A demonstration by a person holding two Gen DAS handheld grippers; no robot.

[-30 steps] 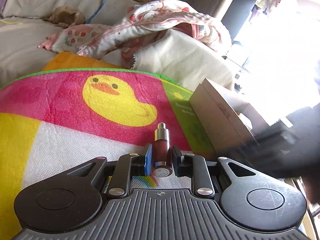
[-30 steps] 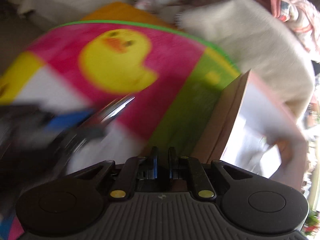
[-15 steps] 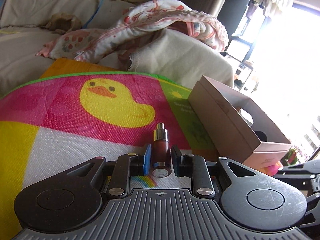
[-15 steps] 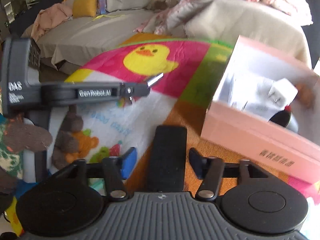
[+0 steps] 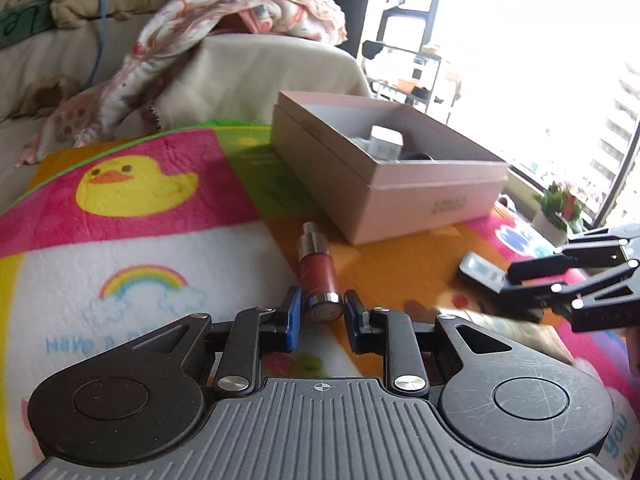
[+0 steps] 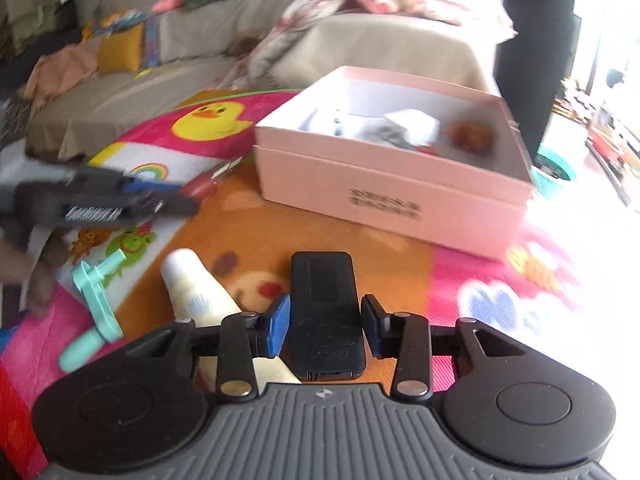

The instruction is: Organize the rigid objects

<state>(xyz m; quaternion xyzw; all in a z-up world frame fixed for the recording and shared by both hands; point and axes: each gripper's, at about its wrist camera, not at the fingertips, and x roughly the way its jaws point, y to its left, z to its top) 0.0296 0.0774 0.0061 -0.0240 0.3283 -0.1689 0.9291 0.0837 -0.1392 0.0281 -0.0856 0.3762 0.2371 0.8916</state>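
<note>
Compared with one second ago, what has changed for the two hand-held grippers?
The left hand-held gripper swung right toward the open pink cardboard box, keeping the small red metal-capped bottle. The right hand-held gripper opened around the flat black remote.

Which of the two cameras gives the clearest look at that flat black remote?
The right wrist view: the black remote lies lengthwise between the right gripper's open fingers, large and centred. The left wrist view shows it only small, at an angle, near the right edge on the play mat.
</note>
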